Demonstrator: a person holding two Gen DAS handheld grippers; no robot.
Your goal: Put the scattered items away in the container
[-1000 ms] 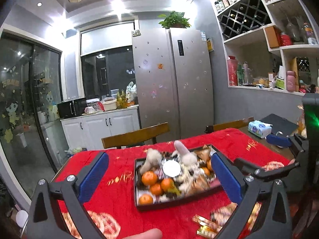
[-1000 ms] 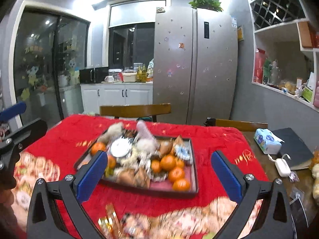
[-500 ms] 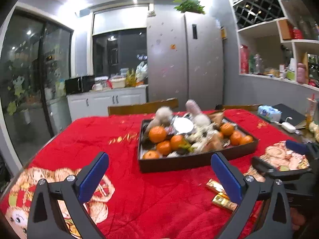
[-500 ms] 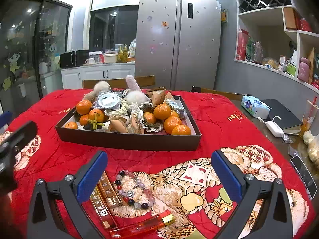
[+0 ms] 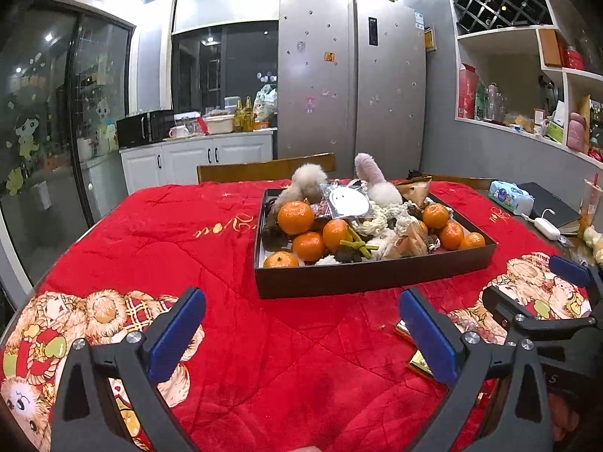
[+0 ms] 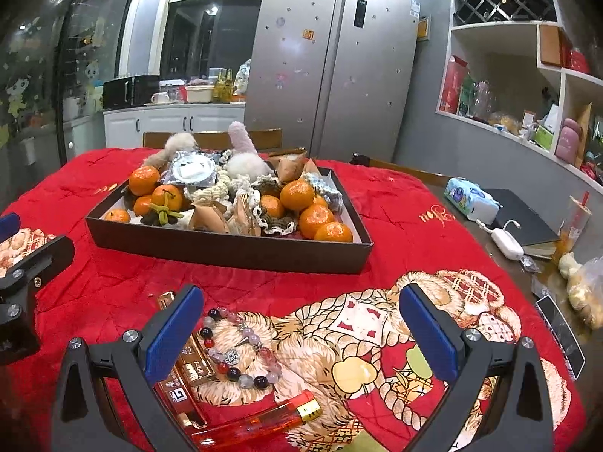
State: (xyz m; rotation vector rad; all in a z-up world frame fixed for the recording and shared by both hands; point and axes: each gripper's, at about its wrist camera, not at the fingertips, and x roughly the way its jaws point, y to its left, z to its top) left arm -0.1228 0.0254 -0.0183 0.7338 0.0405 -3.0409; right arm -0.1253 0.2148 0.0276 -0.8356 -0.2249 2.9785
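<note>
Left gripper (image 5: 301,335): jaws are spread wide with nothing held; it is hung low over bare red cloth, in front of the tray's near wall.
Right gripper (image 6: 301,333): jaws are likewise spread wide and empty, held over the loose items at the near edge of the table.
Container: a dark rectangular tray (image 6: 226,250) is set on the red tablecloth (image 5: 169,233), piled with mandarins (image 6: 297,195), knitted pieces, a foil packet (image 6: 190,168) and two plush toys.
Bead bracelet (image 6: 237,350): laid on the cloth outside the tray, just inside the right gripper's left finger.
Gold bars (image 6: 188,365): laid beside and partly under the bracelet, partly hidden by that finger.
Orange lighter (image 6: 260,420): laid flat at the near edge, close below the bracelet.
Table's right side: a tissue pack (image 6: 471,197), a white charger (image 6: 507,241) and a dark notebook (image 6: 524,222) are seen off the cloth.
</note>
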